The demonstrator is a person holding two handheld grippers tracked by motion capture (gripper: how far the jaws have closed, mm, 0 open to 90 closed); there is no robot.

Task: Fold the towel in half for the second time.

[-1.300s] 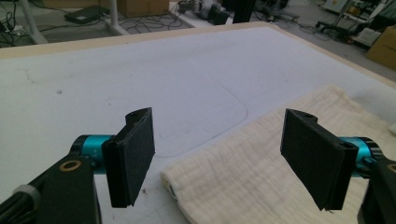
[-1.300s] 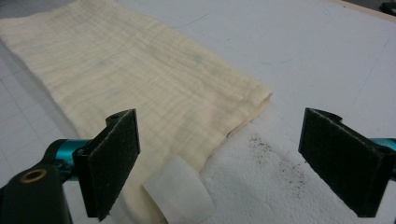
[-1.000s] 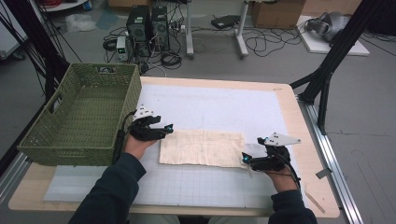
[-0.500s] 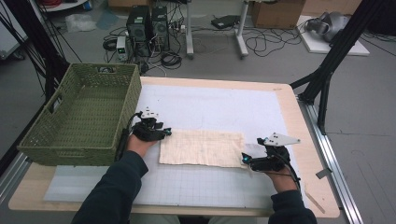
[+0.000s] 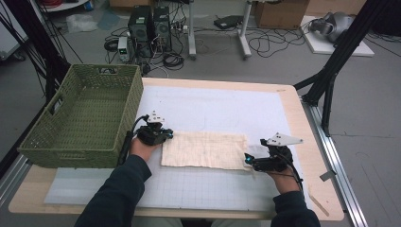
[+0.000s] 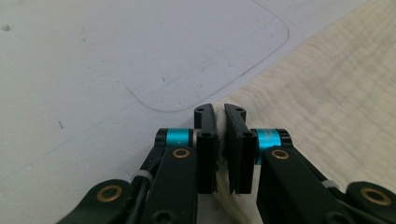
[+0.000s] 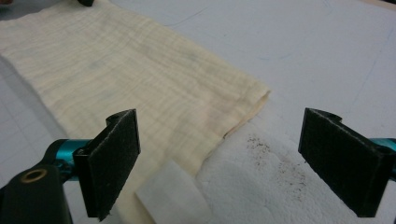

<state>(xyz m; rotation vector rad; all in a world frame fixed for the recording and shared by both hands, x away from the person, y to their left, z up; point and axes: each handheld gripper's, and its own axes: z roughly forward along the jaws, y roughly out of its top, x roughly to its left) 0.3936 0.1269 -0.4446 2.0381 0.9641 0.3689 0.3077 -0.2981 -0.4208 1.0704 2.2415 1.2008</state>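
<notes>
Cloth (image 5: 204, 150) is lying flat mid-table, open mat all around (basket (image 5: 80, 118) at left). Left gripper (image 6: 219, 116) is pinching its left edge, jaws just closing; right gripper (image 7: 219, 158) is gaping wide, holding nothing.

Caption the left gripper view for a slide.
Left tool, its jaws just closing, pinches the corner of the cream cloth on the white mat.

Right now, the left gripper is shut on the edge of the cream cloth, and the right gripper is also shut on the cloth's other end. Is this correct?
Not quite. The left gripper is shut on the edge of the cream cloth, as you say. But the right gripper is open: in the right gripper view its jaws stand wide apart at the cloth's other end and do not press on it.
</notes>
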